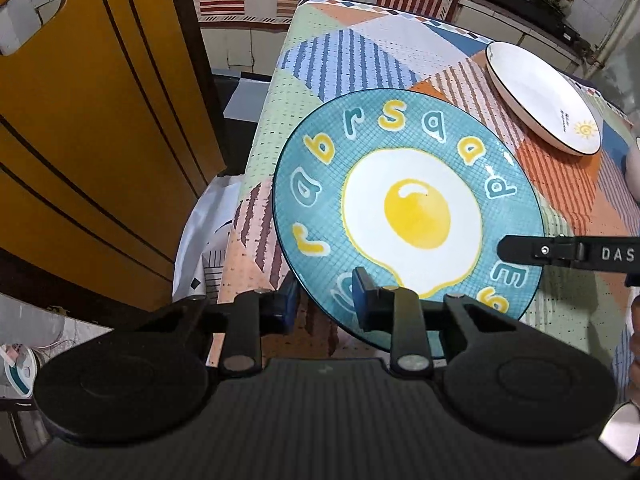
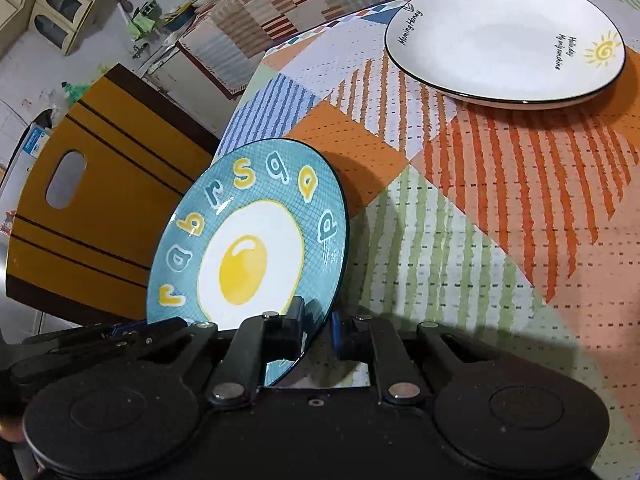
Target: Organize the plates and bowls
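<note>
Left wrist view: the blue fried-egg plate (image 1: 408, 216) is tilting above the patterned tablecloth (image 1: 360, 52), both grippers clamping its near rim, left gripper (image 1: 326, 300) and right gripper (image 2: 318, 330) pinching. The white sun plate (image 2: 504, 40) is lying beyond, rightward, well apart.

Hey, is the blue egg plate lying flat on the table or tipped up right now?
Tipped up. The blue egg plate is lifted at a slant above the tablecloth, its rim clamped by both the right gripper and the left gripper.
</note>
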